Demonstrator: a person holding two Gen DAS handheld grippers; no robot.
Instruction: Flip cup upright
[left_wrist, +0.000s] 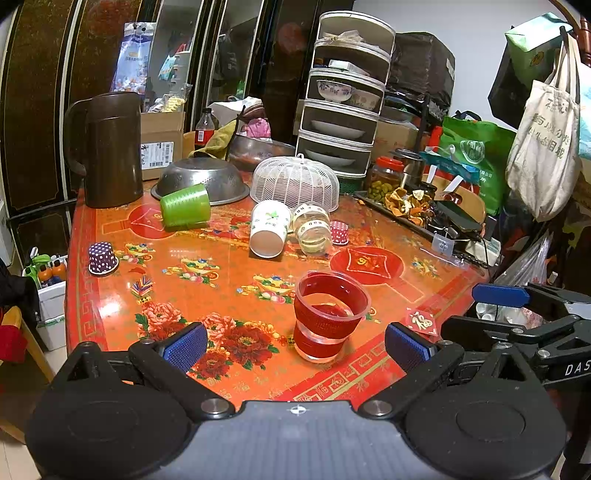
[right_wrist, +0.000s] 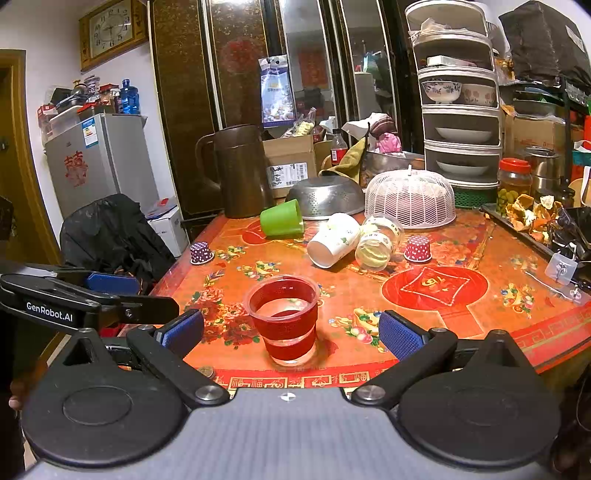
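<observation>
- The red-sleeved clear cup (left_wrist: 330, 314) stands upright, mouth up, near the front edge of the red floral table (left_wrist: 207, 280); that one looks done.
- Three cups lie on their sides farther back: a green plastic cup (left_wrist: 185, 209), a white paper cup (left_wrist: 269, 229) and a clear glass jar (left_wrist: 313, 229), the last two touching.
- Left gripper (left_wrist: 295, 347): fingers spread wide, holding nothing. The green cup sits at about 11 o'clock from it, long axis roughly crosswise, mouth pointing left.
- Right gripper (right_wrist: 291, 332): fingers likewise apart and empty. The paper cup lies at about 12 to 1 o'clock, mouth facing the camera, down-left.
- Judgement: each cup is well apart from both tools; the left is better placed for the green cup.
</observation>
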